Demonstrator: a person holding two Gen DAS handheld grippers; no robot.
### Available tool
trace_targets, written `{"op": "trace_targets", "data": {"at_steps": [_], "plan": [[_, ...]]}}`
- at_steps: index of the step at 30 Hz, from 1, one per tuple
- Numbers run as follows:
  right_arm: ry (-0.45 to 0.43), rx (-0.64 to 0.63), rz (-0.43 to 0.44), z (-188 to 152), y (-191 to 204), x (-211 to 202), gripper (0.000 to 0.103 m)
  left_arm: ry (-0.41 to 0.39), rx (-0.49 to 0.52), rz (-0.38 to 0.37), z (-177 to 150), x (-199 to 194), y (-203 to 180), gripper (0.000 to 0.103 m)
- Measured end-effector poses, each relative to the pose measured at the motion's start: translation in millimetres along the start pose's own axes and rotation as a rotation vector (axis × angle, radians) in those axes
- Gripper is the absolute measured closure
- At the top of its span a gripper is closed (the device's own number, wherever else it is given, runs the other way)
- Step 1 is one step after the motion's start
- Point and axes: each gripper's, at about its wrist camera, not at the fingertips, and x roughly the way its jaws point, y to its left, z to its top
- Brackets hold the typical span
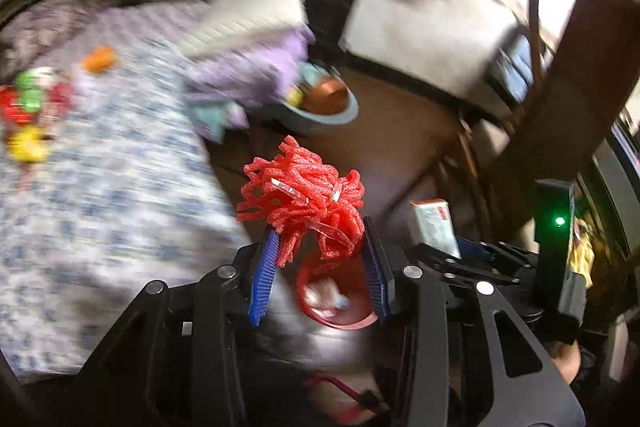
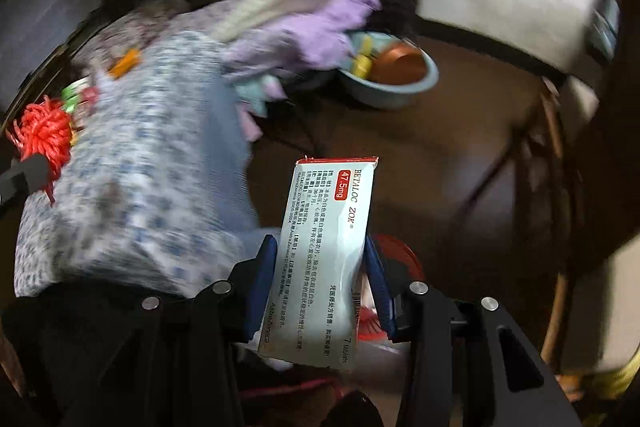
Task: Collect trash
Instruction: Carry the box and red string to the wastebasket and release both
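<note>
The left gripper [image 1: 320, 267] pinches a red foam-net tangle [image 1: 304, 203]; the right gripper [image 2: 322, 283] clamps a flattened medicine box [image 2: 328, 247]. Both hang above the red bin [image 1: 334, 303] beside the patterned bed [image 1: 100, 187]. Centre each piece over the bin's mouth before loosening, since the springy net may snag on a pad.

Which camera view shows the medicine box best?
The right wrist view: the medicine box fills the centre, clamped in the right gripper, with its print readable. The left wrist view shows only a small, partly hidden end of it beside the red foam bundle.
</note>
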Motion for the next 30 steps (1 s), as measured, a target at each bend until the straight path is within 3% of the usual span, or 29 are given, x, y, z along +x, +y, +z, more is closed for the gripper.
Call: {"op": "trace_targets", "data": {"at_steps": [5,7,11,16,20,24,25,26,27,30], "plan": [[0.046,0.081,-0.001,-18,-48,23,0.059,0.145,0.117,-0.003,-9,75,-69,0.062],[0.076,0.128,0.015,-26,-66,37,0.059,0.204,0.12,-0.022,-12,101,-81,0.062],[0.133,0.211,0.061,-43,-91,65,0.059,0.319,0.094,-0.041,-16,157,-85,0.062],[0.211,0.243,0.072,-56,-99,105,0.058,0.418,0.049,-0.002,-27,216,-73,0.062],[0.263,0.256,0.079,-64,-96,136,0.058,0.454,0.033,0.009,-33,238,-59,0.062],[0.256,0.251,0.068,-61,-91,158,0.054,0.447,0.055,0.014,-32,245,-58,0.062],[0.261,0.241,0.052,-60,-90,165,0.051,0.453,0.055,0.012,-33,248,-58,0.062],[0.272,0.237,0.034,-61,-89,170,0.037,0.464,0.053,0.014,-35,253,-56,0.062],[0.281,0.234,0.017,-59,-90,173,0.033,0.472,0.051,0.022,-36,256,-55,0.062],[0.337,0.223,-0.019,-68,-94,181,0.031,0.498,0.032,0.017,-38,265,-51,0.062]]}}
